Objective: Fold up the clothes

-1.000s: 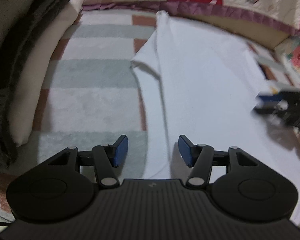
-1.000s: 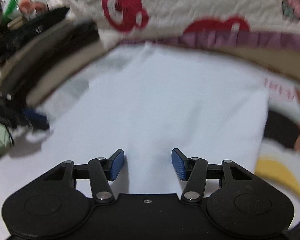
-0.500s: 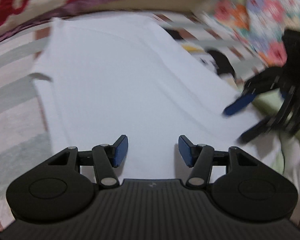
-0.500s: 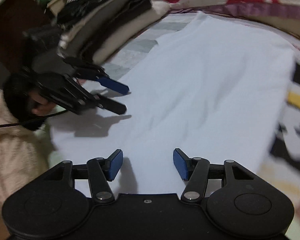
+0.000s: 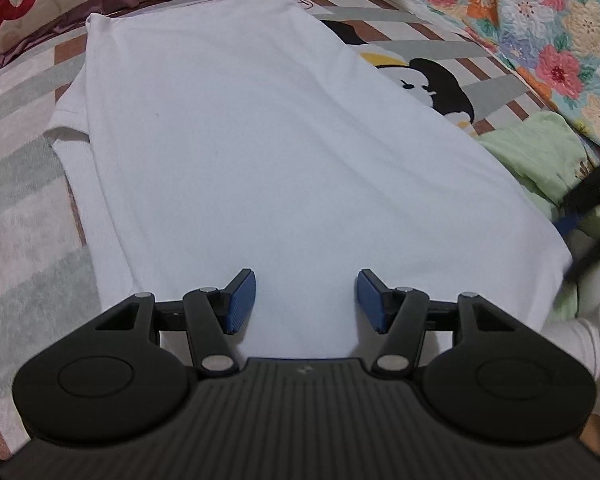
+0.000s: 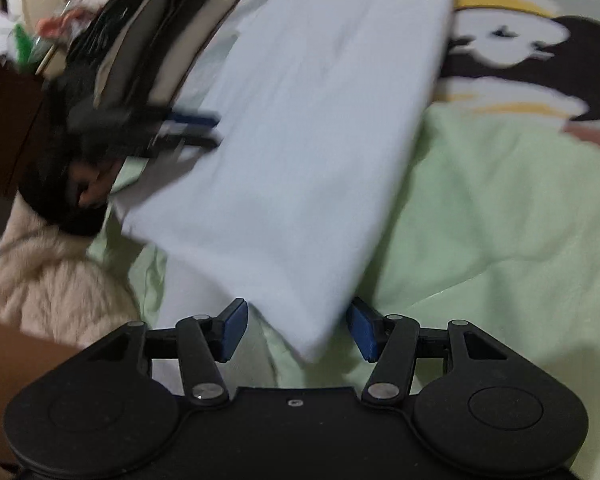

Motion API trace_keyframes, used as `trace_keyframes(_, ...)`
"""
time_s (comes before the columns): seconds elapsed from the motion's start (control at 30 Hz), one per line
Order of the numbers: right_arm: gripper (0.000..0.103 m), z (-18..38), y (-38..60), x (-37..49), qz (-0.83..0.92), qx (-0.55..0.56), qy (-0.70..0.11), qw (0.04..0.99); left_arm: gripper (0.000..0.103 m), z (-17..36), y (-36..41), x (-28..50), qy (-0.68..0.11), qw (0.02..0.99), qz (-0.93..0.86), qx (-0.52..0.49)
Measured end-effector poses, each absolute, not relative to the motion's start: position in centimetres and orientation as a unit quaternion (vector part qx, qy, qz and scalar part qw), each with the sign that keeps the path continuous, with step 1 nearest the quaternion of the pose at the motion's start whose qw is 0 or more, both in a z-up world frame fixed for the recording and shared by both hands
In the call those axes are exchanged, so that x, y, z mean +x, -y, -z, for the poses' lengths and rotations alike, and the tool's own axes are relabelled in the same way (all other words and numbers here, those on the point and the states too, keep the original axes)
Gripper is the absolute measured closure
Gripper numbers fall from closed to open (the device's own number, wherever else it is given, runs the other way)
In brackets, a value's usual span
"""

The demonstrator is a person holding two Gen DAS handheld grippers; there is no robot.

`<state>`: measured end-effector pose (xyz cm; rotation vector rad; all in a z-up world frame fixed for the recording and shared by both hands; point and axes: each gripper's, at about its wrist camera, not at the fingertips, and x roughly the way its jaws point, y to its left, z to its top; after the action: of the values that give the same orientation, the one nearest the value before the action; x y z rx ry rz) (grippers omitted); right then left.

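Jaws of left gripper (image 5: pixel 306 300) and right gripper (image 6: pixel 296 330) released above unlabelled white garment (image 5: pixel 260 160).

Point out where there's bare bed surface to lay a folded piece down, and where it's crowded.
Free: the striped blanket left of the white shirt, up to the purple-edged quilt; and the green cover right of the shirt's near corner, below the cartoon print. Crowded: the stack of folded clothes by the left gripper, and the floral quilt side.
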<state>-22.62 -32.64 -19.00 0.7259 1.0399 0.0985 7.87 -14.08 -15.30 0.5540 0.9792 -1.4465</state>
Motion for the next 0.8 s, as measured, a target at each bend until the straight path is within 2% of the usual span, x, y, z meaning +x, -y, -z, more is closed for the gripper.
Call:
trace_keyframes(0.17, 0.042, 20.6, 34.9, -22.2, -0.040, 0.476, -0.411, 0.776, 0.048, 15.1, 13.7, 8.3, -0.413, 0.621, 0.629, 0.221)
trace_keyframes(0.2, 0.046, 20.9, 35.4, -22.2, -0.039, 0.500, -0.399, 0.768, 0.049, 15.1, 13.7, 8.4, -0.413, 0.622, 0.629, 0.215)
trace_keyframes(0.23, 0.051, 21.0, 35.7, -22.1, -0.039, 0.513, -0.393, 0.762, 0.049, 15.1, 13.8, 8.5, -0.414, 0.623, 0.630, 0.208)
trace_keyframes(0.3, 0.080, 21.0, 35.7, -21.9, -0.035, 0.514, -0.386, 0.765, 0.049, 14.9, 13.8, 8.5, -0.410, 0.624, 0.633, 0.203)
trace_keyframes(0.37, 0.090, 20.9, 35.7, -21.6, -0.039, 0.517, -0.380, 0.766, 0.049, 14.5, 13.8, 8.4, -0.404, 0.624, 0.640, 0.196)
trace_keyframes(0.53, 0.094, 18.6, 35.8, -20.6, -0.056, 0.499, -0.353, 0.789, 0.049, 12.9, 13.1, 8.3, -0.378, 0.625, 0.666, 0.150)
trace_keyframes(0.8, 0.095, 12.8, 39.4, -11.6, -0.087, 0.424, -0.328, 0.840, 0.049, 9.7, 11.1, 7.9, -0.327, 0.604, 0.723, 0.076)
